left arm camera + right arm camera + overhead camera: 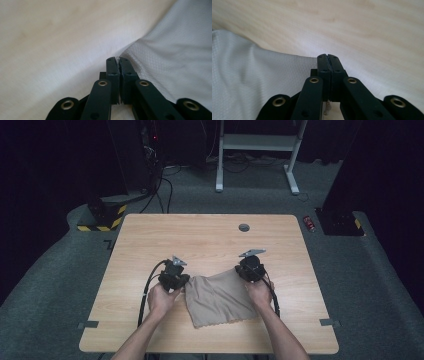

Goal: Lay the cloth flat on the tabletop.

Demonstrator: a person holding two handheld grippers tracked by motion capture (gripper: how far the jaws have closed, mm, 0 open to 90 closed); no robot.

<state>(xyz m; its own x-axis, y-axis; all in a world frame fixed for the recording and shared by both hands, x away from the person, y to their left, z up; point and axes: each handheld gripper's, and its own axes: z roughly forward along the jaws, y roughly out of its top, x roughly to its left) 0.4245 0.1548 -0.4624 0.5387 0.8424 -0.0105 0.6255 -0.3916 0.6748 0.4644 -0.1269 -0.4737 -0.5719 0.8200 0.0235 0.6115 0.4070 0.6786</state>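
Beige thin woven cloth (217, 299), lying rumpled on the light wooden worktop (210, 232), nearer its front edge, about midway between left and right edges. Left gripper (117, 60) pressed shut, pinching the cloth's far left corner; right gripper (328, 56) likewise clamped on the far right corner. Cloth hanging back from both jaws toward the front edge, far hem running left to right between them. Ample bare worktop beyond, toward the far edge, for a spread or fold.

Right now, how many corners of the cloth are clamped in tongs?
2. The left tongs pinch the beige cloth at its far left corner; the right tongs pinch its far right corner. The two near corners lie free on the wooden table.
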